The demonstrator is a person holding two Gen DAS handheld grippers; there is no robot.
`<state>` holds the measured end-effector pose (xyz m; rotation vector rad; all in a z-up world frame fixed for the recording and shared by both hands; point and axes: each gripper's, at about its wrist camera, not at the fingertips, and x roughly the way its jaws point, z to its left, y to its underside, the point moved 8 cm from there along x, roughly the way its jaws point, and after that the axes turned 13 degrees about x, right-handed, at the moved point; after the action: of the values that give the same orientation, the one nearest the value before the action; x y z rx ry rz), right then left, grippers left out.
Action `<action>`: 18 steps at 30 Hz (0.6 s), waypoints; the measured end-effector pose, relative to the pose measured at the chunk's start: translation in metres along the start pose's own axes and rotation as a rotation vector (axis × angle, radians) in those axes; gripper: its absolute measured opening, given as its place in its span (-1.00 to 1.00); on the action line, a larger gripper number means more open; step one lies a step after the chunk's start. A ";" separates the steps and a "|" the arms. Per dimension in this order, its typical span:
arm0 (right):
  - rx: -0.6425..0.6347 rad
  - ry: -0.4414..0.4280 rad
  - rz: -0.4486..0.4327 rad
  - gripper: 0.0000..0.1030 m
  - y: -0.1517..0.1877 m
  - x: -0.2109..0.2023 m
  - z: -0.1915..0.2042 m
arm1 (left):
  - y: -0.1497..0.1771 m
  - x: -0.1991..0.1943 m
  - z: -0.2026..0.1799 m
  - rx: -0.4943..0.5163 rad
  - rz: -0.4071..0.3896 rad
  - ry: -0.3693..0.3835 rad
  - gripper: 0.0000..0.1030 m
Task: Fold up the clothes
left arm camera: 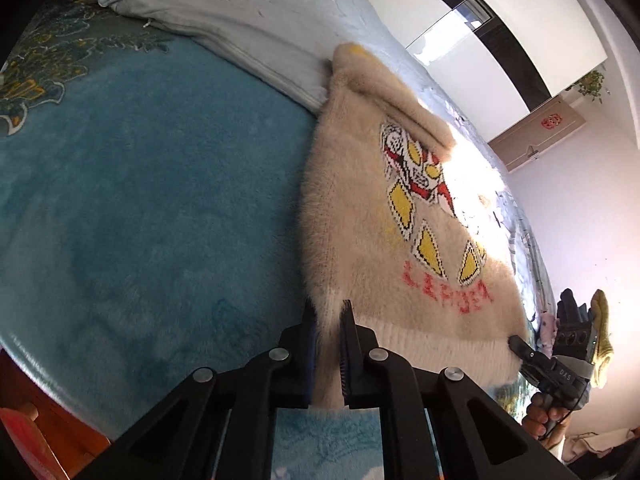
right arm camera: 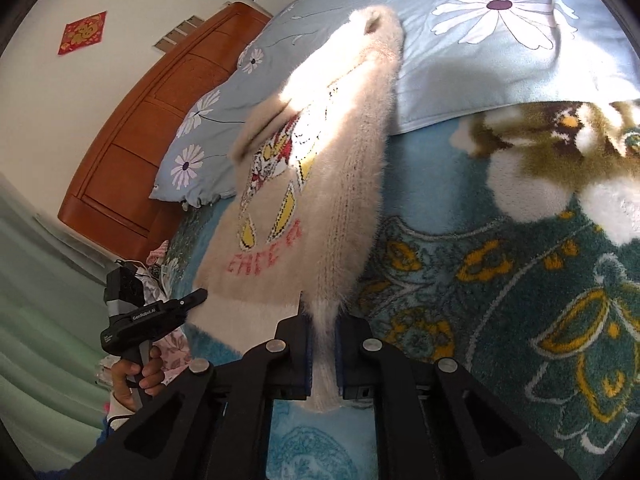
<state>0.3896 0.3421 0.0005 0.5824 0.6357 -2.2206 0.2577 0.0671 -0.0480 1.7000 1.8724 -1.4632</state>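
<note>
Two handheld grippers pinch the bottom hem of a fuzzy cream sweater on a bed

The left gripper (left arm camera: 328, 344) and right gripper (right arm camera: 322, 344) are each clamped on a hem corner of the sweater (left arm camera: 384, 216). It lies flat on the teal blanket (left arm camera: 160, 200), its length running away from both toward 12 o'clock, collar near the pillow (right arm camera: 500, 40)
</note>
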 end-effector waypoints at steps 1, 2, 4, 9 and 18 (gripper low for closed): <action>-0.004 -0.009 0.000 -0.84 0.000 -0.003 0.001 | 0.000 -0.001 -0.002 -0.004 -0.005 0.005 -0.81; -0.008 -0.013 0.004 -0.84 0.000 -0.005 0.001 | 0.000 -0.002 -0.003 -0.007 -0.010 0.011 -0.81; -0.013 -0.013 0.020 -0.84 -0.001 -0.004 0.001 | -0.006 0.001 -0.005 0.005 -0.002 0.018 -0.81; -0.043 -0.107 0.022 -0.85 -0.028 -0.013 0.032 | -0.053 -0.011 -0.004 -0.057 -0.039 0.108 -0.82; -0.090 -0.193 -0.079 -0.85 -0.135 -0.022 0.098 | -0.203 -0.017 -0.022 -0.051 -0.122 0.180 -0.81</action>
<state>0.2807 0.3767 0.1242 0.2978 0.6634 -2.2744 0.1011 0.1066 0.0774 1.7749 2.1219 -1.3306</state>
